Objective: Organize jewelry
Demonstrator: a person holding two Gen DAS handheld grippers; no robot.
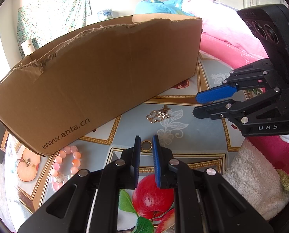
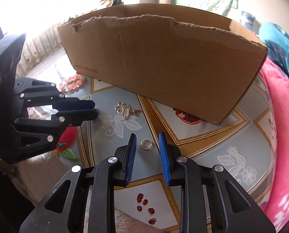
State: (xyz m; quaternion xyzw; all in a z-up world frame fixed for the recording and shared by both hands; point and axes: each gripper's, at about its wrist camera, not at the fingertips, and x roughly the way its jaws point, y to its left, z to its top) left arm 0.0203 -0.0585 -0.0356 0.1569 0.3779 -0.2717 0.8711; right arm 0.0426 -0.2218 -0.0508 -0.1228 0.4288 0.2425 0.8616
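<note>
A small gold ring [image 1: 146,145] [image 2: 146,144] lies flat on the patterned tablecloth, seen through the gap of each gripper and touched by neither. My left gripper [image 1: 146,138] [image 2: 95,109] hovers with a narrow gap between its blue pads and nothing in it. To its right, my right gripper [image 2: 146,136] [image 1: 196,104] is somewhat wider open and also empty. A gold butterfly brooch [image 1: 159,115] [image 2: 126,110] rests a little beyond the ring. A pink bead bracelet [image 1: 75,163] [image 2: 72,83] lies by the left end of the box.
A large torn-edged cardboard box [image 1: 105,73] [image 2: 164,68] stands just behind the jewelry, its inside hidden. Pink bedding [image 1: 231,38] [image 2: 284,136] borders the right side. A white fluffy cloth [image 1: 247,178] lies at the near edge. The tablecloth carries printed fruit.
</note>
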